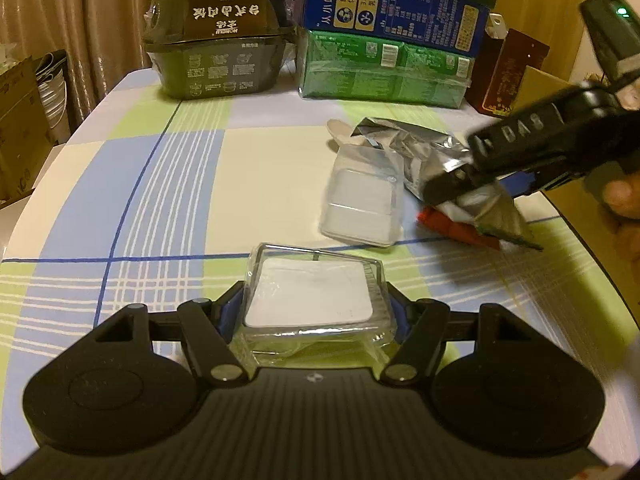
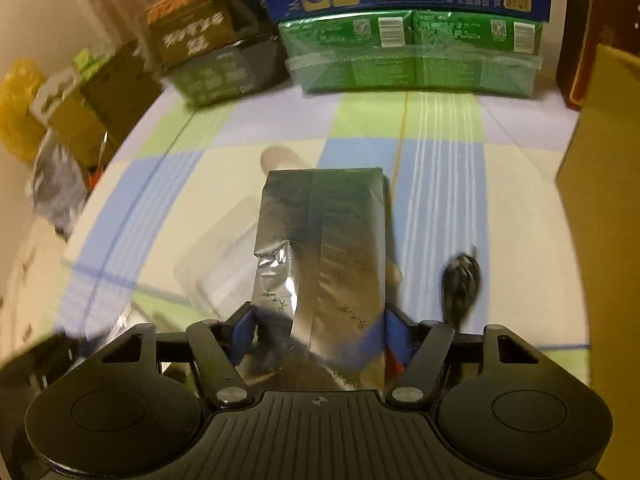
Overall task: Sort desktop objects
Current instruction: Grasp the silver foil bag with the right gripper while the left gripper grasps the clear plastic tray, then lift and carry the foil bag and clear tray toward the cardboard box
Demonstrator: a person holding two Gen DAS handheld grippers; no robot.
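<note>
In the left wrist view my left gripper (image 1: 316, 312) is shut on a clear plastic box with a white insert (image 1: 312, 292), its blue pads pressing both sides. A second clear box (image 1: 360, 208) lies on the checked tablecloth (image 1: 180, 200) beyond it. To the right, my right gripper (image 1: 460, 184) comes down on a crumpled silver foil bag (image 1: 416, 148), with a red packet (image 1: 452, 228) beneath it. The right wrist view shows that gripper (image 2: 320, 332) shut on the foil bag (image 2: 324, 240), which stretches away from the pads.
At the table's back stand a black lidded food box (image 1: 216, 40), a blue carton (image 1: 392, 4) stacked on a green pack (image 1: 384, 68), and a dark red box (image 1: 508, 76). A cardboard box (image 2: 600, 200) rises at the right. A blurred dark object (image 2: 460, 280) lies beside the bag.
</note>
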